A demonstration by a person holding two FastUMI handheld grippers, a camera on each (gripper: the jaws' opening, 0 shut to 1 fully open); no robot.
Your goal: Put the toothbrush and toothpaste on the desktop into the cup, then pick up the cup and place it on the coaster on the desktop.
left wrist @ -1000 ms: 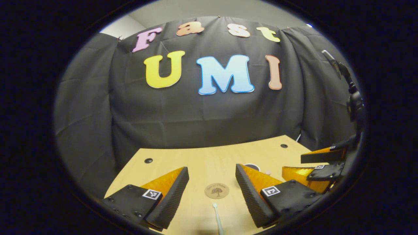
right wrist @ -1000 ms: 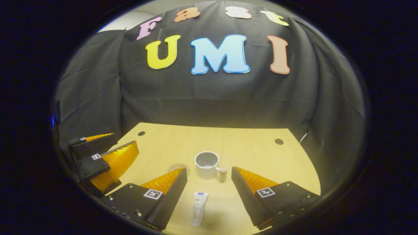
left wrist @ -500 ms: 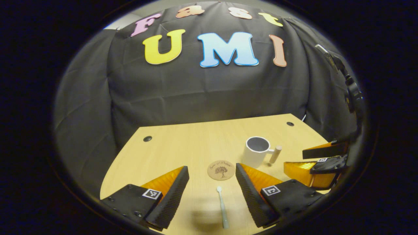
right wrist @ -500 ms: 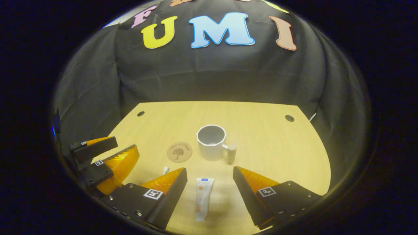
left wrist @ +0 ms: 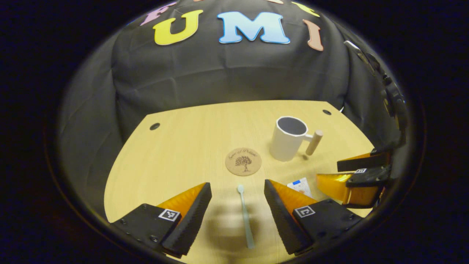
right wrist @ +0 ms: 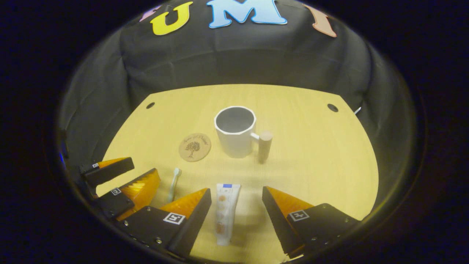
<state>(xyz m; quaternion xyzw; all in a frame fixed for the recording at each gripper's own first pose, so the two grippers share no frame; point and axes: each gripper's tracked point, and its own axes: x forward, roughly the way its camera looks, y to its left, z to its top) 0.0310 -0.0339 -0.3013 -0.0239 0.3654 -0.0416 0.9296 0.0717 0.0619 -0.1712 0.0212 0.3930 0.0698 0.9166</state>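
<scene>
While both claws stand apart and hold nothing, the left claw (left wrist: 237,216) hangs over the toothbrush (left wrist: 244,214) and the right claw (right wrist: 236,216) over the toothpaste (right wrist: 224,212). Cup (right wrist: 235,131) and coaster (right wrist: 194,146) sit on the pale wooden bench (right wrist: 311,161), which black cloth (right wrist: 238,58) surrounds; the cup seems empty.

Setting: staged recording booth, not a lived-in home. Black cloth wall (left wrist: 227,69) is hanging crumpled behind a pale wood-grain table (right wrist: 315,154); cable holes (right wrist: 332,107) are showing at the table's far corners, office-desk style.
</scene>
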